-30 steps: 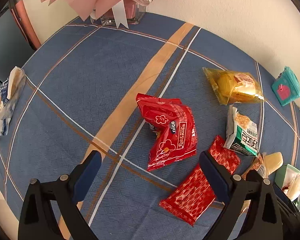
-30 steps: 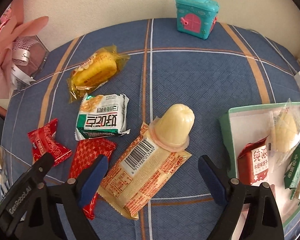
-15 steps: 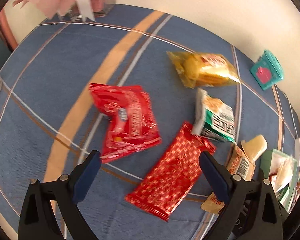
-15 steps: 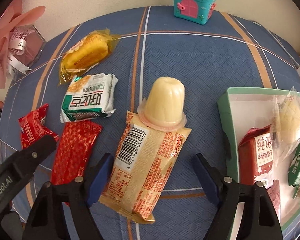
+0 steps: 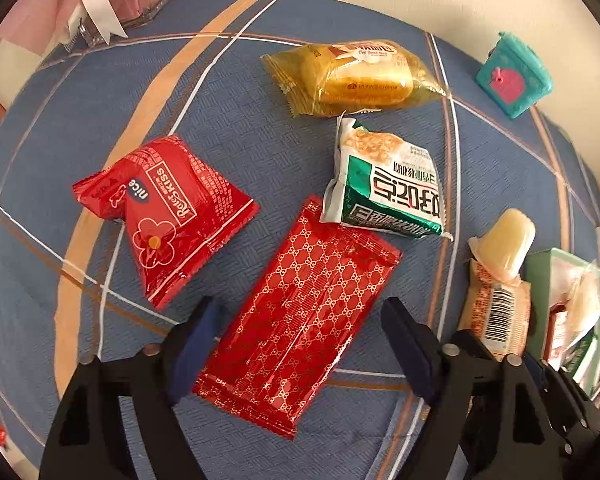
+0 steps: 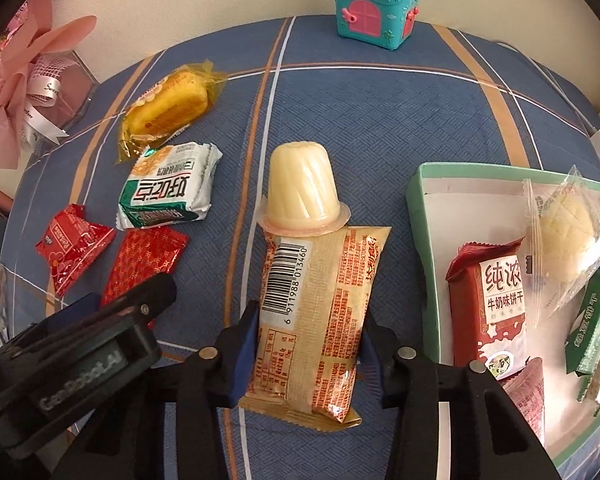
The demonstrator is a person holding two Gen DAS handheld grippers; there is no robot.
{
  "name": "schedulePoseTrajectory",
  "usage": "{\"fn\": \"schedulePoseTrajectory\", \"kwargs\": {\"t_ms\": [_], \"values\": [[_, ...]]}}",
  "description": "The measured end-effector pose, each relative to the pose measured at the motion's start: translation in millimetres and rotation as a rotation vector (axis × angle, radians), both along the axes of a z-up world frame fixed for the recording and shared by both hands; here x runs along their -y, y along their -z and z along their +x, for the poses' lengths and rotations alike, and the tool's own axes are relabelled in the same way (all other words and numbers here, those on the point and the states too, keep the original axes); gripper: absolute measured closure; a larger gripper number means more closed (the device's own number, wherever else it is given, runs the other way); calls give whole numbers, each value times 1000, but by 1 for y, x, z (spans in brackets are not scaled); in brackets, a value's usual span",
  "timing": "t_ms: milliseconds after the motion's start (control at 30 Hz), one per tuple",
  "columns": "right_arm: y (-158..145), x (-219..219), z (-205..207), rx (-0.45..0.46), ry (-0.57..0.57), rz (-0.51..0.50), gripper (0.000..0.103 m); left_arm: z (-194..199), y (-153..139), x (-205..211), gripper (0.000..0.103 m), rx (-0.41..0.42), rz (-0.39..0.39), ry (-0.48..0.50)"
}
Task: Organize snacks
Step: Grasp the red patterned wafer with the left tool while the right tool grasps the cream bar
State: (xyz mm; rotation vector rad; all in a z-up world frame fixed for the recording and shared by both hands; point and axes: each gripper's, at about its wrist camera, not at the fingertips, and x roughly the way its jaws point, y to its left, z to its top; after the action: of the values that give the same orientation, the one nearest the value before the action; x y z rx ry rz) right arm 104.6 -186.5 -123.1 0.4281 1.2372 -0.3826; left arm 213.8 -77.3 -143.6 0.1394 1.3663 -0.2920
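Grabbing two snacks at once
Right gripper (image 6: 306, 354) fingers closing on beige packet (image 6: 316, 320), left gripper (image 5: 300, 344) fingers narrowing around red packet (image 5: 300, 320); next, lifting into green box (image 6: 420, 216).

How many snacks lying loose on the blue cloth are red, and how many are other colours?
Red: 2, the crinkled red packet and the flat red patterned packet.
Yellow: 1, the clear-wrapped cake.
Green and white: 1, the packet.
Orange: 1, the barcode packet.
Cream: 1, the jelly cup.
Total: 6.

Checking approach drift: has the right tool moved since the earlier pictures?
Yes. The right tool advanced toward the teal toy house, its jaws closing around the barcode packet.
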Motion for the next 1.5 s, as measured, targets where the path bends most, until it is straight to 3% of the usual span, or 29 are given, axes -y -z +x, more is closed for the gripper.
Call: {"fn": "schedulePoseTrajectory", "kwargs": {"t_ms": [233,600,867,1333,1500], "values": [[3,3,-12,6,-11,15,60,-16,-2,5,38,2,3,-32],[0,-6,-50,14,-29,36,64,-48,-4,8,58,-56,-88,-15],[-15,-17,-77,46,-42,50,66,-77,-12,3,59,-71,-143,-35],[-81,-11,-115,135,-30,55,66,-120,-81,-12,59,73,-180,-30],[-88,-3,-121,160,-12,64,66,-130,-110,-21,59,134,-179,-16]]}}
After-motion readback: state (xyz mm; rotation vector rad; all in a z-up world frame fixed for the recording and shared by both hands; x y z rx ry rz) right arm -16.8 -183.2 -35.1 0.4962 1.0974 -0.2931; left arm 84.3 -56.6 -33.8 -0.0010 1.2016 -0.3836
